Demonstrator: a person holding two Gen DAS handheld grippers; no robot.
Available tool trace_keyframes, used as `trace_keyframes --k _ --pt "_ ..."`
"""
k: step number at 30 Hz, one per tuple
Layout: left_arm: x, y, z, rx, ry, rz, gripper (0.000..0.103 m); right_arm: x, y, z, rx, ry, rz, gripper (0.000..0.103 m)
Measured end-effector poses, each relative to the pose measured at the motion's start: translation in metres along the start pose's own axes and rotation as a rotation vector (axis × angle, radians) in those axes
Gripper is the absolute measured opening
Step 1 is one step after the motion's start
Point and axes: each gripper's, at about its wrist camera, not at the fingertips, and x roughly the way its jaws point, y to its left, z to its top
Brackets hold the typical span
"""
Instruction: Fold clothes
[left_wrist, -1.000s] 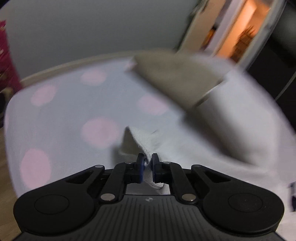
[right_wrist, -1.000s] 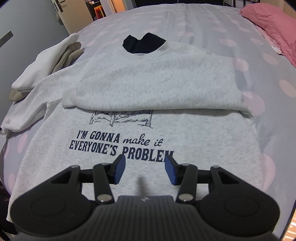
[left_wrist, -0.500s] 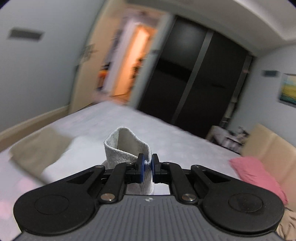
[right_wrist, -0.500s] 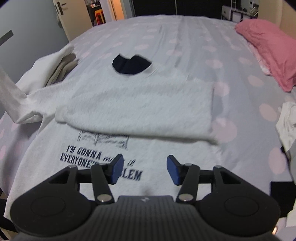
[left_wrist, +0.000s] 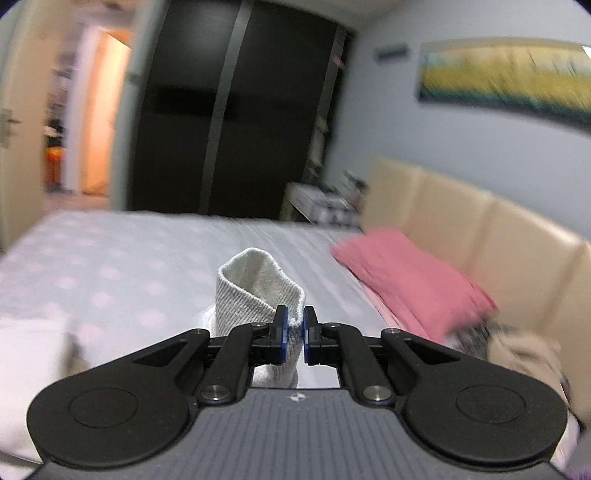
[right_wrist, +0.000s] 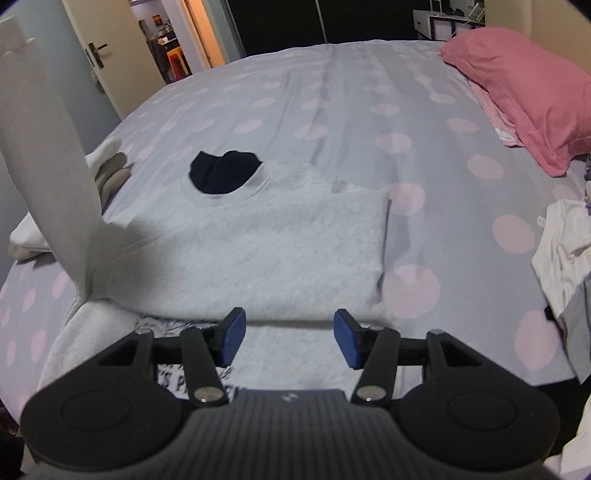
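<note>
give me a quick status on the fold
Left gripper shut on sleeve cuff, held up. Right gripper open, hovering over sweatshirt. Other sleeve already folded across. Nothing in the way.

Black tongs (right_wrist: 289, 339): blue pads (right_wrist: 232, 332), silver pivot screws, ribbed grey housing.

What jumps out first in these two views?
The left gripper is pinched shut on a ribbed sleeve cuff, and the sleeve rises like a pillar at the left of the right view. The grey sweatshirt lies mid-bed beyond the open right gripper; a pink pillow sits far right.
</note>
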Motion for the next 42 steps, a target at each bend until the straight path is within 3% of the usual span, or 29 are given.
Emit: trace_keyframes --k 9,14,19,25,28,30,34,42 --pt "0.144 -0.066 -0.067 0.042 0.238 -0.175 0.005 0.029 -0.023 0.028 -0.008 0.008 -0.058 0.056" --pt "0.201 -0.09 -0.121 0.042 0.38 -0.235 0.006 0.048 -0.033 0.029 -0.001 0.046 -0.062 0.056" --pt "0.226 -0.088 -0.168 -0.015 0.515 -0.271 0.007 0.062 -0.048 0.026 0.032 0.089 -0.077 0.056" --pt "0.235 -0.083 -0.18 -0.05 0.594 -0.289 0.013 0.072 -0.056 0.022 0.074 0.119 -0.078 0.056" --pt "0.222 -0.073 -0.17 -0.046 0.583 -0.284 0.025 0.073 -0.057 0.022 0.099 0.123 -0.061 0.056" --pt "0.213 -0.066 -0.164 -0.044 0.575 -0.281 0.041 0.07 -0.057 0.024 0.12 0.118 -0.046 0.056" --pt "0.19 -0.036 -0.146 -0.026 0.541 -0.242 0.042 0.057 -0.061 0.028 0.163 0.081 -0.029 0.057" --pt "0.143 0.096 -0.131 -0.086 0.47 0.043 0.043 0.066 -0.081 0.034 0.338 0.045 0.047 0.06"
